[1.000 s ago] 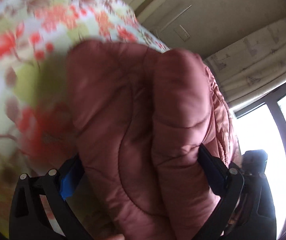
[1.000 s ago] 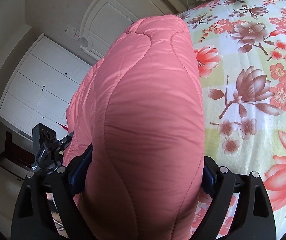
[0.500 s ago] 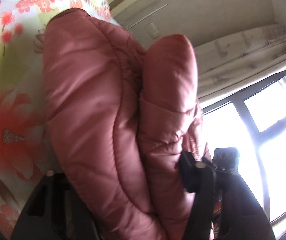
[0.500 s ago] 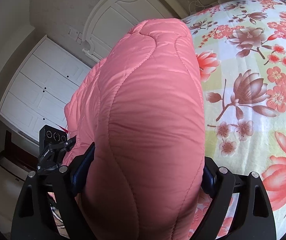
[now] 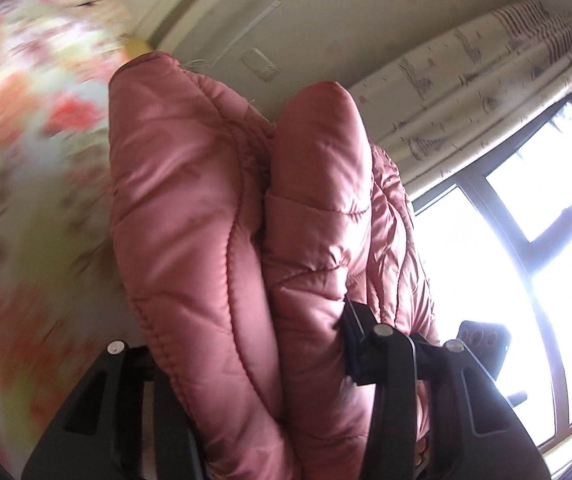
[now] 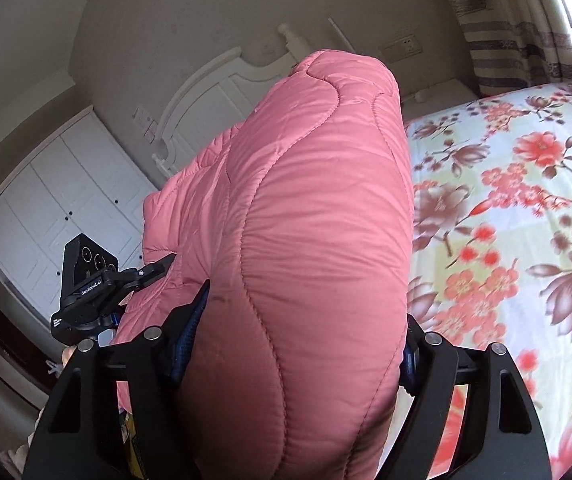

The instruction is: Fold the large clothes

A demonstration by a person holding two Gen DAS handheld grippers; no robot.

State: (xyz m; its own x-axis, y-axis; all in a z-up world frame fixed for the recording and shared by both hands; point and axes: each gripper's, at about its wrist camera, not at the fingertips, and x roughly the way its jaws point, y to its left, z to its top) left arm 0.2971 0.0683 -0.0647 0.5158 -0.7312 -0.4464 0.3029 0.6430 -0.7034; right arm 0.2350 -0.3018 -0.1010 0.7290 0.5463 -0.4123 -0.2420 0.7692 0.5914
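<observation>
Left gripper clamped on doubled fold of pink quilted jacket. Right gripper clamped on another thick bunch of jacket. Jacket held up beside floral bedsheet, headboard behind jacket.

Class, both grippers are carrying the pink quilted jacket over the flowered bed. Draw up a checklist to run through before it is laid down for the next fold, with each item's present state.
1. Left gripper clamps the pink quilted jacket: ok, padded fabric fills the space between its fingers.
2. Right gripper clamps the jacket: ok, a thick fold bulges out of it.
3. Flowered bed beside the jacket is free of other items: ok in the visible part.
4. Jacket hangs flat and untwisted: cannot tell, only bunched folds show.
5. Left view sharp enough to judge the landing spot: not ok, the bed is blurred.
</observation>
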